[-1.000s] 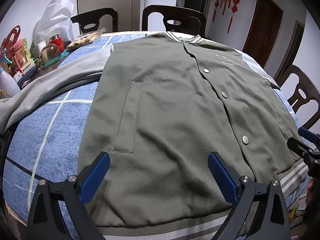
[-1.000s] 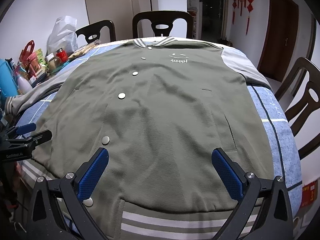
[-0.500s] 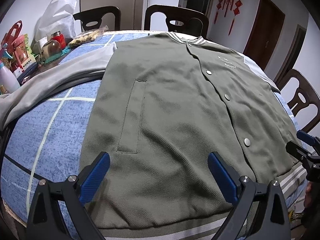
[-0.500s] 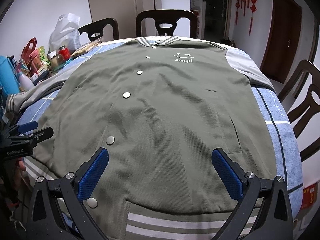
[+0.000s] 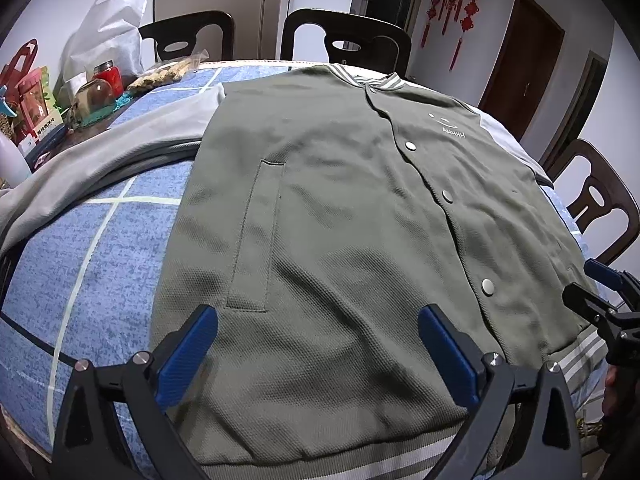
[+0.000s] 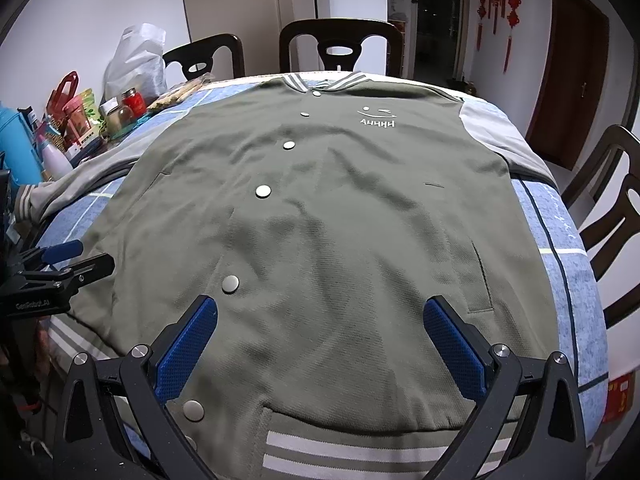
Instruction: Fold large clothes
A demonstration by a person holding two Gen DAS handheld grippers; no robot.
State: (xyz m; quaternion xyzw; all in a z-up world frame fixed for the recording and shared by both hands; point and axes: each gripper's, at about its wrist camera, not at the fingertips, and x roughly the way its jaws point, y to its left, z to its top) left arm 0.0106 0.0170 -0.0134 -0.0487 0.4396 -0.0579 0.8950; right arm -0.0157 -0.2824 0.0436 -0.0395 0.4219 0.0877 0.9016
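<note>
Both tools have crept forward over the jacket (image 6: 328, 240); left tool (image 5: 318, 350) and right tool (image 6: 320, 342) gape wide, empty. I'd pinch the striped hem (image 6: 360, 452) just below, evenly.

Jacket (image 6: 328, 240) flat on table (image 6: 568, 280)

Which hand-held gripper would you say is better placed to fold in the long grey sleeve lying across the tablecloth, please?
Left, probably. The left hand-held gripper hangs open over the jacket half nearest that grey sleeve; the right hand-held gripper is over the far half.
</note>
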